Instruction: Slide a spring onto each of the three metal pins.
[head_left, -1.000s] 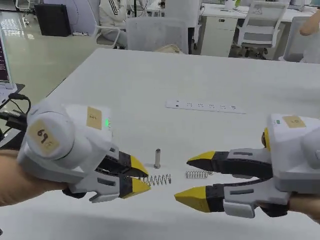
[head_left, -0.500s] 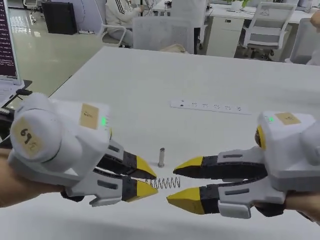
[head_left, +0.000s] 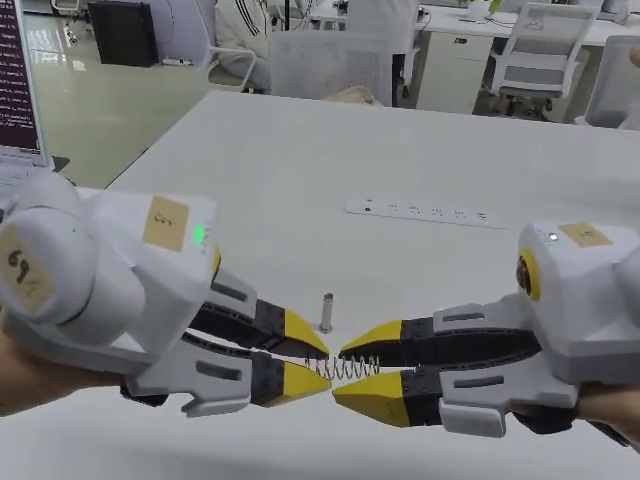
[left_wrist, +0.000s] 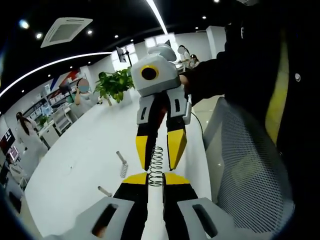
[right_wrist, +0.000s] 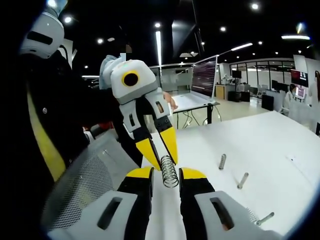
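The right gripper (head_left: 348, 368) has swung in since a second ago. Its jaws now sit apart around the free end of the spring (right_wrist: 169, 172), held above the tabletop (head_left: 300, 170) with the left gripper (head_left: 318, 366) jaws clamped on its other end. Looks like a handover, nothing threaded yet. I count three pins: far pin (right_wrist: 222, 161), middle pin (right_wrist: 242, 180), near pin (right_wrist: 265, 218). I can spot two springs; the loose spring (left_wrist: 124, 170) is beside a pin.

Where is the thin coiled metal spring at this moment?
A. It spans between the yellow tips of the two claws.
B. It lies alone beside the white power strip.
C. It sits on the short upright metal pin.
A: the thin coiled metal spring runs from the left claw, shut on one end, into the open right claw; the short upright metal pin stands bare behind.
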